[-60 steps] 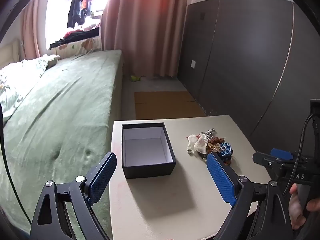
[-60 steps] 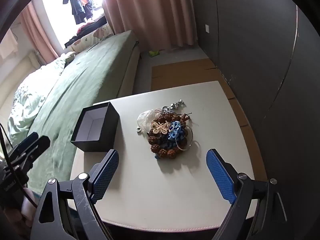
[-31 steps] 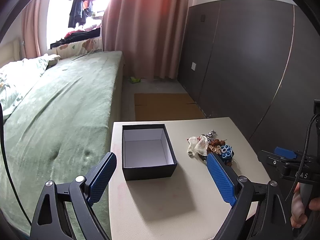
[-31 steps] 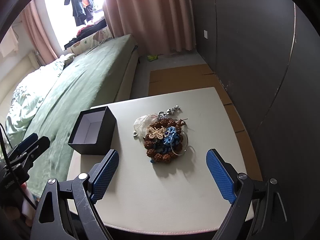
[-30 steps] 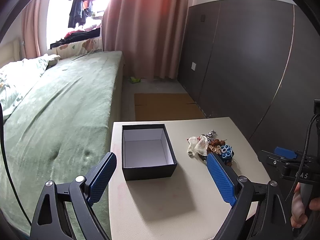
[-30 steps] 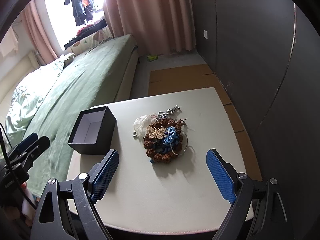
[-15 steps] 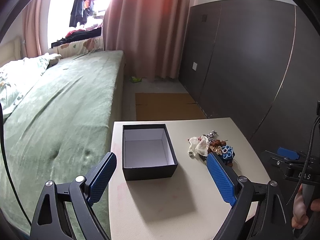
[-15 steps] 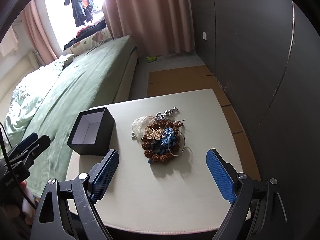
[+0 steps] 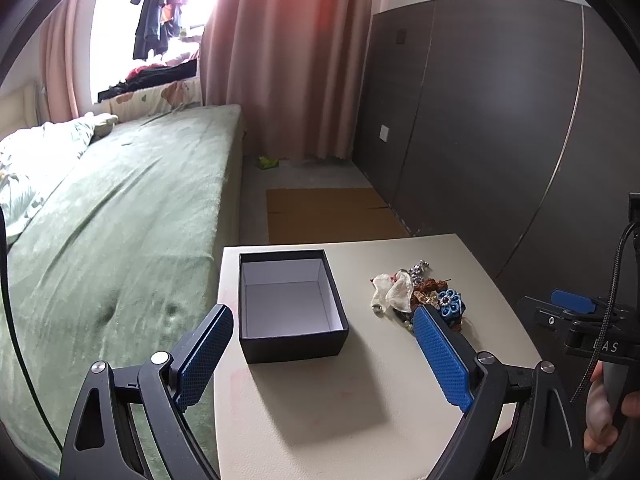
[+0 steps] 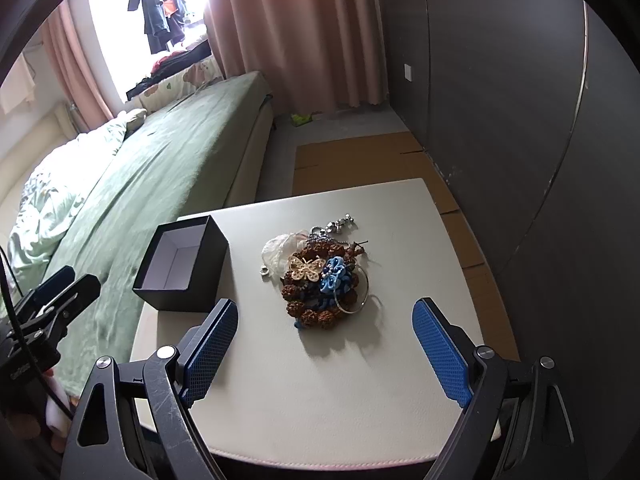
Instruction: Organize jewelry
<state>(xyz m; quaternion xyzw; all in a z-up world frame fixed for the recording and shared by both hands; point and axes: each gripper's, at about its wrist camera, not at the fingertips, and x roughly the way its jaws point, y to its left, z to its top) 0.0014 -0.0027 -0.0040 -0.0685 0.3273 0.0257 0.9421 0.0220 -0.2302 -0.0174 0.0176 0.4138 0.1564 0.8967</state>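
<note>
The jewelry (image 10: 320, 276) lay in one tangled heap near the middle of the surface (image 10: 360, 392), toward its right edge, well apart from both tongs. The box (image 10: 182, 264) stood open and empty by the left edge, its dark walls upright.

The right tongs (image 10: 324, 344) hung over the near edge with their blue pads spread wide and nothing between them. The left tongs (image 9: 320, 356) were spread just as wide, facing the box and holding nothing.

The heap looked light but awkward. The bracelet (image 10: 316, 314) of knobbly brown beads ringed the pile; it would probably be limp on its string, yet the rough beads should give the pads purchase. The butterfly (image 10: 306, 268) and the blue flower (image 10: 334, 276) sat on top, small and likely delicate, best nipped by the edge with a gentle squeeze. The thin hoop (image 10: 358, 300) at the heap's right side was smooth metal and lay flat, so it might slip. The chain (image 10: 338, 226) at the far side would slump and trail. A pale, filmy bit (image 10: 278, 250) on the left could not be made out.

Pieces seemed interlocked, so lifting one might drag others. The bracelet's near arc looked the safest hold.
</note>
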